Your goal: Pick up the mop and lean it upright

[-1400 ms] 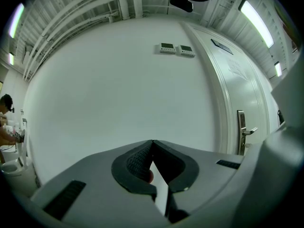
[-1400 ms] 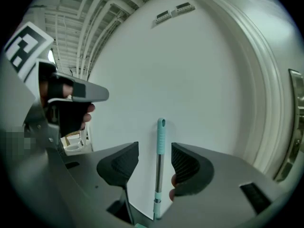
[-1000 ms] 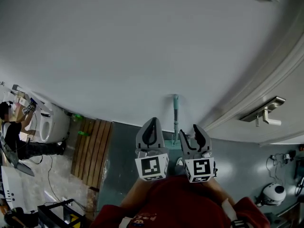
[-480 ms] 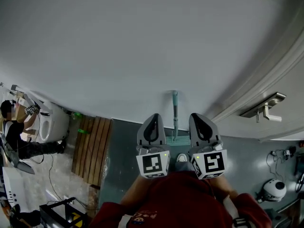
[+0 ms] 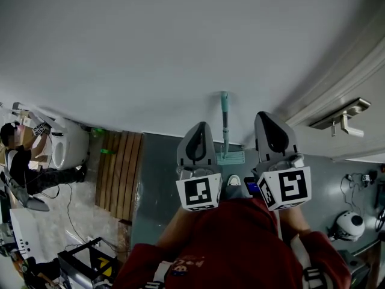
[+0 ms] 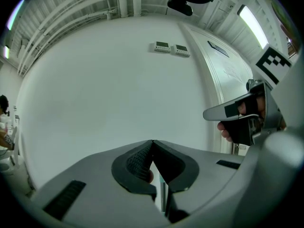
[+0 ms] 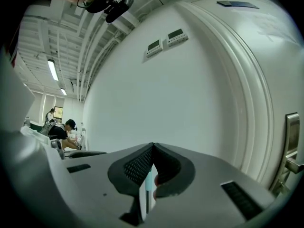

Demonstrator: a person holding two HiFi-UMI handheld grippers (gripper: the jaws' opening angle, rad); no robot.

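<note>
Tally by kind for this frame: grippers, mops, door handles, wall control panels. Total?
grippers: 2 (left gripper, right gripper)
mop: 1
door handle: 1
wall control panels: 2
total: 6

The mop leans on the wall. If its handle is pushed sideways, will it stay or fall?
Likely to fall: the mop is tall and thin, and its handle only leans on the smooth wall, so it may slide along it. Its flat head at the bottom probably gives some hold. The pole looks stiff, not floppy.
</note>
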